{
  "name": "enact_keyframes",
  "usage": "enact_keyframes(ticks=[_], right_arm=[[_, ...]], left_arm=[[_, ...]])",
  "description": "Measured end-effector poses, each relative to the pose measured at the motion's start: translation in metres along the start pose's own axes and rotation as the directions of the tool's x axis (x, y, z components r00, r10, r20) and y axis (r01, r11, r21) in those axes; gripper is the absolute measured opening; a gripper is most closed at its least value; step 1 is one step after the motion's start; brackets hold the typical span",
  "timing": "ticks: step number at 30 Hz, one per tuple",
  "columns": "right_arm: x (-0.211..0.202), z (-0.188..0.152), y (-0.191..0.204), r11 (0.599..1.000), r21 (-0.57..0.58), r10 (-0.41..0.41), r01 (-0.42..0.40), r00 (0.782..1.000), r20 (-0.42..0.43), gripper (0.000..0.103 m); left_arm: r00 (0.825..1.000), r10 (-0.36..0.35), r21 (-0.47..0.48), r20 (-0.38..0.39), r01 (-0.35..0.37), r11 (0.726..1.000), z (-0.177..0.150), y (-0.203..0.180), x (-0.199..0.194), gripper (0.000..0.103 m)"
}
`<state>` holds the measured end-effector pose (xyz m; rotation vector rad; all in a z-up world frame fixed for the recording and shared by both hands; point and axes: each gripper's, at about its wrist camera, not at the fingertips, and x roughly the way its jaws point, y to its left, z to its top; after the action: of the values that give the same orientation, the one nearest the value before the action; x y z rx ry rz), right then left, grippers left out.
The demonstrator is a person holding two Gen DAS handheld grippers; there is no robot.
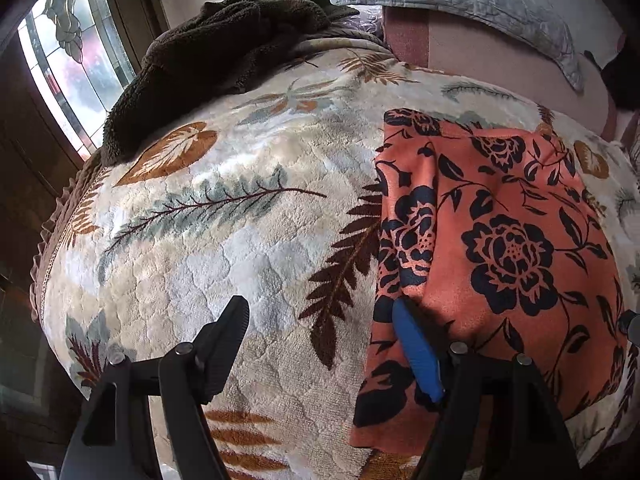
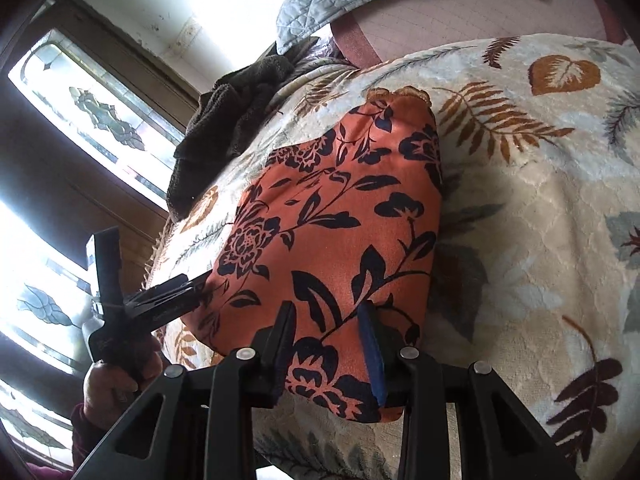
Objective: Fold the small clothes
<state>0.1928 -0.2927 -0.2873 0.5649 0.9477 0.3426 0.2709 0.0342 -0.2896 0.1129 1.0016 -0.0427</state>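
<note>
We work on a bed covered by a plush cream blanket printed with brown, rust and grey-green leaves (image 1: 192, 264). The task item, a small orange satin garment with a dark navy flower print (image 1: 500, 240), lies flat on this blanket, on the right side of the left wrist view and at the centre of the right wrist view (image 2: 332, 240). Its near edge reaches both tools.

Left gripper (image 1: 320, 344): we hold the jaws wide apart. The black finger stands over bare blanket, and the blue-padded finger (image 1: 416, 356) sits at the left edge of the garment. No fabric is pinched between them. The right wrist view shows this tool from the side (image 2: 176, 296), its tip touching or just beside the garment's left edge, carried by a hand (image 2: 116, 380) in a dark red sleeve.

Right gripper (image 2: 328, 344): we hold the jaws partly apart, straddling the near part of the garment. Cloth lies between the black finger and the blue-padded finger (image 2: 372, 360); we cannot tell whether the pads press on it.

At the far edge of the bed lie a dark brown fleece throw (image 1: 208, 56) and a pale grey quilted pillow (image 1: 460, 0). A leaded glass window (image 1: 68, 48) stands to the left.
</note>
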Motion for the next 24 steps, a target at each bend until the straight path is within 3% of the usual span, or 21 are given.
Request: enact_keyframes(ticks=[1,2,3,4,5,12,17,24], right_arm=[[-0.004,0.003,-0.003,1.0,0.02,0.009,-0.01,1.0,0.011,0.036],[-0.008,0.006,-0.007,0.999,0.037,0.012,-0.013,1.0,0.028,0.045],[-0.014,0.009,-0.011,0.998,0.055,0.009,-0.012,0.999,0.049,0.057],[-0.02,0.011,-0.017,0.996,0.084,0.007,-0.013,0.997,0.079,0.079],[-0.026,0.012,-0.023,0.993,0.119,0.009,-0.022,0.993,0.114,0.081],[-0.037,0.023,-0.056,0.964,0.25,0.059,-0.095,0.987,0.147,0.081],[-0.035,0.025,-0.064,0.954,0.274,0.082,-0.12,0.986,0.145,0.081],[-0.03,0.025,-0.059,0.96,0.252,0.091,-0.124,0.986,0.137,0.081]], left_arm=[[1.0,-0.012,-0.016,0.012,0.012,1.0,0.003,0.003,-0.005,0.075],[0.999,-0.028,-0.029,0.026,0.029,0.999,0.006,0.005,-0.01,0.075],[0.998,-0.051,-0.044,0.036,0.053,0.998,0.01,0.008,-0.014,0.075],[0.996,-0.08,-0.061,0.039,0.082,0.995,0.015,0.01,-0.017,0.075],[0.994,-0.108,-0.078,0.035,0.11,0.991,0.02,0.011,-0.017,0.077],[0.986,-0.161,-0.124,-0.039,0.155,0.98,0.036,0.0,-0.002,0.079],[0.996,-0.086,-0.066,0.002,0.086,0.994,0.035,-0.016,-0.007,0.079],[0.998,-0.027,-0.056,0.054,0.03,0.998,0.034,-0.013,-0.012,0.079]])
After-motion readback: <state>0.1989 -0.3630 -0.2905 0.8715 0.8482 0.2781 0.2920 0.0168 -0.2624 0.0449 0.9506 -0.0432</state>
